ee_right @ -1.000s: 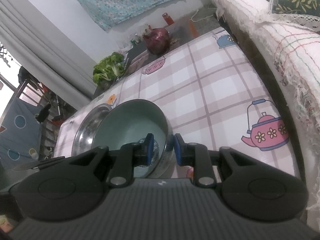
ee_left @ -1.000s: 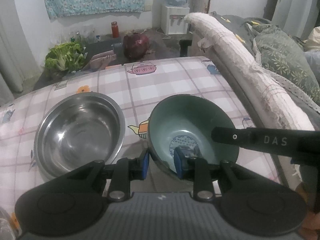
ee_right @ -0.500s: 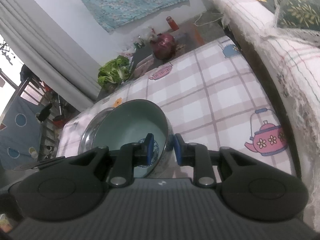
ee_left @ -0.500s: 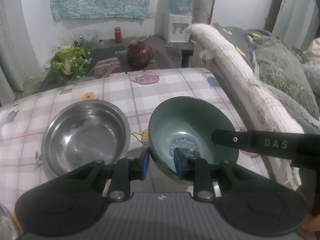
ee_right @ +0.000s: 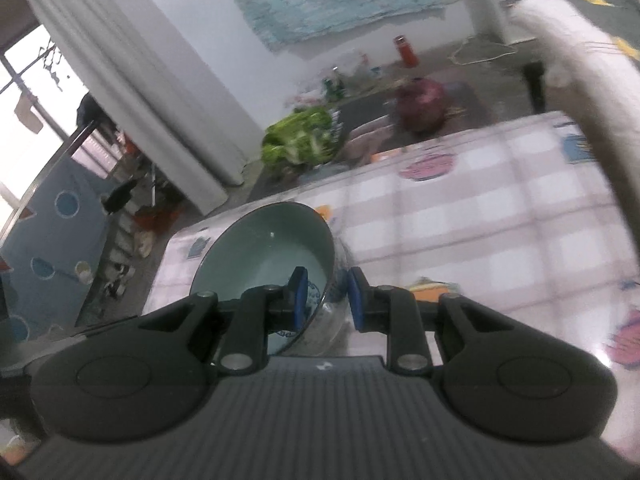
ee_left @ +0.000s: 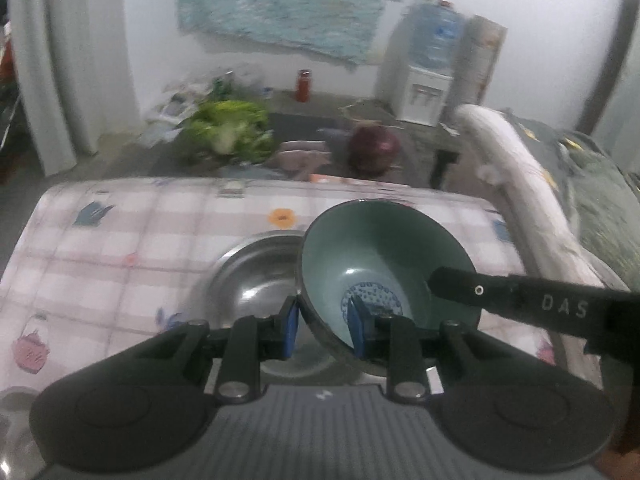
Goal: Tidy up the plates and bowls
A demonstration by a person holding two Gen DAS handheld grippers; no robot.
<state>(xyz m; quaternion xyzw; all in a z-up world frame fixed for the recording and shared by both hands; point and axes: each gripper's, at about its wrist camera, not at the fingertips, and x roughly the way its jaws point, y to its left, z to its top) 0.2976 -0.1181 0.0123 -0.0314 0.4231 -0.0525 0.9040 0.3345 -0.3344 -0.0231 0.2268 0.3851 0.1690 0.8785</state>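
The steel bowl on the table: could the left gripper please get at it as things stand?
Probably not: the left gripper is shut on the rim of the green bowl, as is the right gripper. That bowl hangs partly over the steel bowl.

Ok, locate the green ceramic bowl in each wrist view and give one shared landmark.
Left wrist: green ceramic bowl lower centre-right, overlapping the steel basin.
Right wrist: bowl lower centre-left, rim between the pads.
Shared landmark: dark red round pot beyond the table.

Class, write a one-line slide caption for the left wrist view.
Both tools, left and right, grip the green bowl by its rim over the steel bowl.
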